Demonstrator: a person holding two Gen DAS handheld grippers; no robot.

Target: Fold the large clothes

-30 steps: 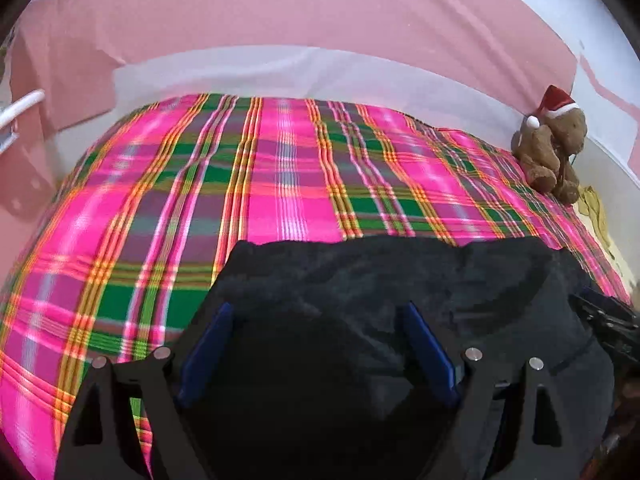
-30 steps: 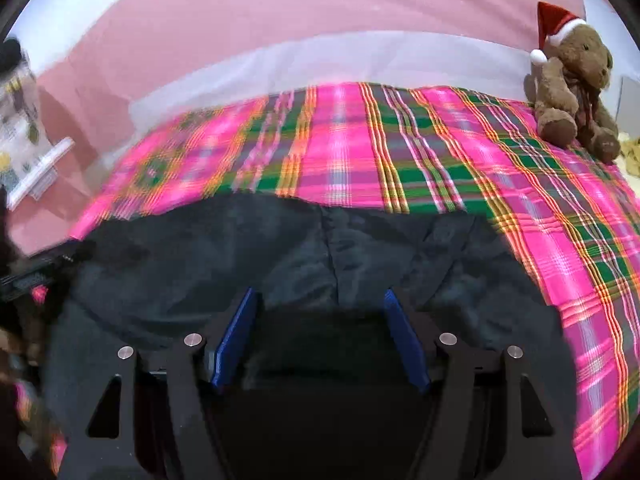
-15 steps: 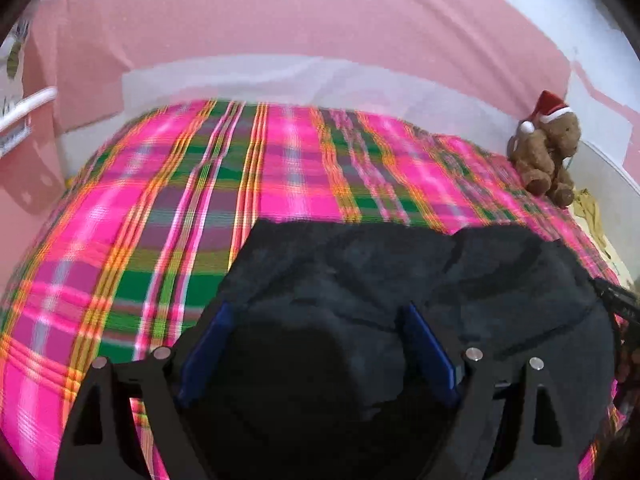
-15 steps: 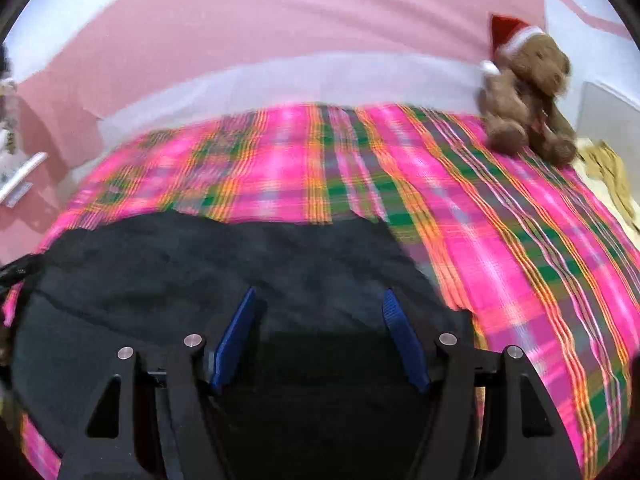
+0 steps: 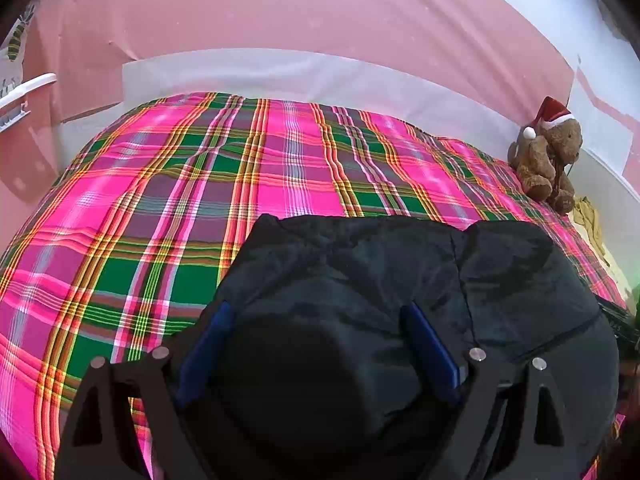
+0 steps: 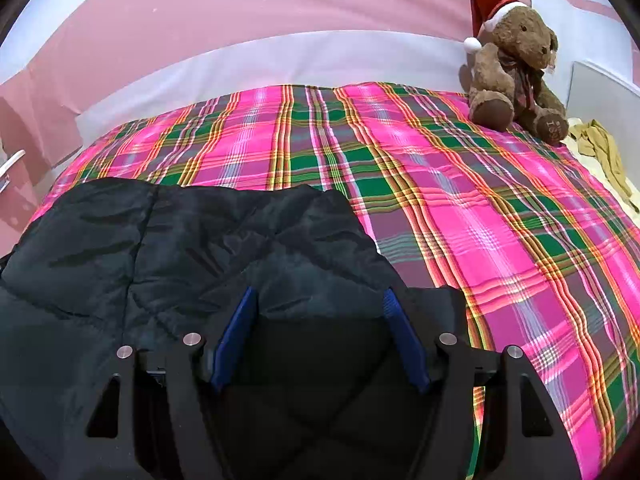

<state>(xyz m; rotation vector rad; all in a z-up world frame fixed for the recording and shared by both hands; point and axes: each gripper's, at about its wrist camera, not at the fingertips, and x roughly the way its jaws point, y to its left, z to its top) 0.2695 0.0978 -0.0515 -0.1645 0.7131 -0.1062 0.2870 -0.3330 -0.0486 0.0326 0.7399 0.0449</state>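
Observation:
A large black padded jacket [image 5: 392,264] lies on a bed with a pink and green plaid cover [image 5: 200,184]. My left gripper [image 5: 318,312] is open, its blue-padded fingers [image 5: 428,344] spread wide over the jacket's near left part. In the right wrist view the jacket [image 6: 180,240] fills the lower left. My right gripper [image 6: 320,300] is also open over the jacket's near right part. Dark fabric bulges between both pairs of fingers; I cannot tell whether the pads touch it.
A brown teddy bear with a red Santa hat [image 6: 512,64] sits at the bed's far right corner, also in the left wrist view [image 5: 548,156]. A yellowish cloth [image 6: 600,148] lies beside it. A pink wall [image 5: 320,20] stands behind the bed.
Both grippers have pulled back and risen, so more plaid cover shows. The jacket's far edge now lies straighter and its right side is folded in closer.

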